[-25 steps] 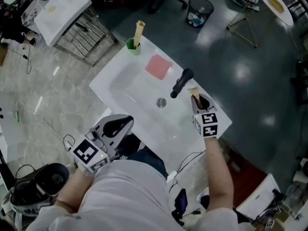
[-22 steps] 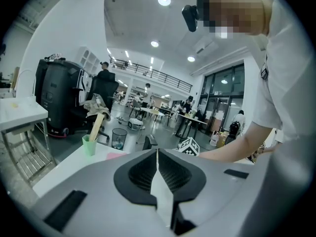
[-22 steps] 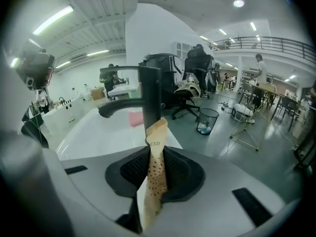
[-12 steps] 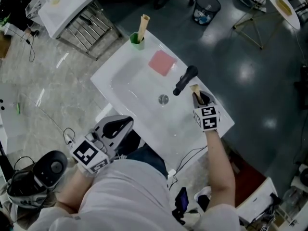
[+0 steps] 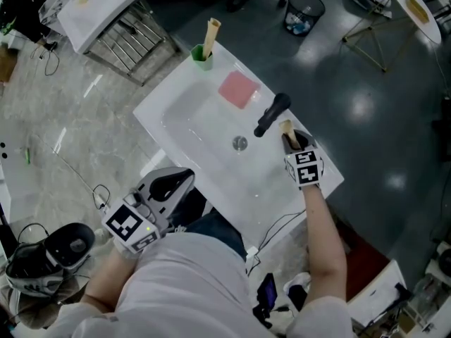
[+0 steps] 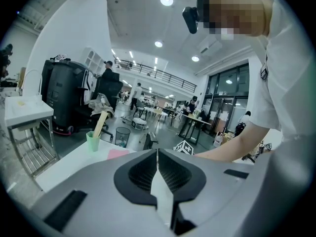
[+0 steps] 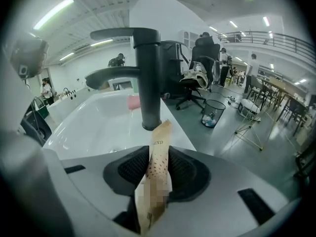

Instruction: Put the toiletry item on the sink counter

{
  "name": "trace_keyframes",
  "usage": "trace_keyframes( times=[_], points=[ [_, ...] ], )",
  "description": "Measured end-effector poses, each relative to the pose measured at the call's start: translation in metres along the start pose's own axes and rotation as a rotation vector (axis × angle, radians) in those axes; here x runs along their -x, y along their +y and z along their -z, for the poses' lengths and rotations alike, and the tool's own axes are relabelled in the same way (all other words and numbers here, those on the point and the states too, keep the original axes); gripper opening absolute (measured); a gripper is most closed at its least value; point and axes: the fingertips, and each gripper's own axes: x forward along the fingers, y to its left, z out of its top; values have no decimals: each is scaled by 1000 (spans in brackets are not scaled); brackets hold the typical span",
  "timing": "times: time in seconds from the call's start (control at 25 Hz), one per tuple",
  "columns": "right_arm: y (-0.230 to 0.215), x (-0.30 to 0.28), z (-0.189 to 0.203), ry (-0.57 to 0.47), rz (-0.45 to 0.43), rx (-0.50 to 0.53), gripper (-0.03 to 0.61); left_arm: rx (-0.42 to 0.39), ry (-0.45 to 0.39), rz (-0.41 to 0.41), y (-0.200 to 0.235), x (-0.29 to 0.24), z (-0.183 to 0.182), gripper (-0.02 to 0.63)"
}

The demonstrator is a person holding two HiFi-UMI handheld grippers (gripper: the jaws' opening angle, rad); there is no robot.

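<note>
The toiletry item is a slim beige packet (image 5: 285, 128) standing up between the pads of my right gripper (image 5: 292, 141). That gripper sits low over the white sink counter (image 5: 325, 177), just right of the black faucet (image 5: 271, 115). In the right gripper view the packet (image 7: 159, 157) leans toward the faucet's base (image 7: 149, 117). Its jaws have just been opening, with the packet between them and both pads touching it. My left gripper (image 5: 171, 184) hangs at the sink's near edge, shut and empty (image 6: 157, 168).
A green cup (image 5: 202, 58) with a beige stick stands at the counter's far corner, and a pink pad (image 5: 237, 89) lies behind the basin. The drain (image 5: 240, 144) is in the basin's middle. A black bin (image 5: 304, 12) and a wire rack (image 5: 123, 44) stand on the floor beyond.
My right gripper with the packet has sunk a little toward the counter beside the faucet. The left gripper has stayed where it was.
</note>
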Motion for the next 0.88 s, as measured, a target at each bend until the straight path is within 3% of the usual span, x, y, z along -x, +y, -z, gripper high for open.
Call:
trace_keyframes(
  times=[0.48,0.88],
  points=[
    [-1,2,0,55,22,26,181,2,-6,-5,2,7,-1,18],
    [-4,13,-7,39,42,19,236,-10,-16,4,-1,12,-3,18]
  ],
)
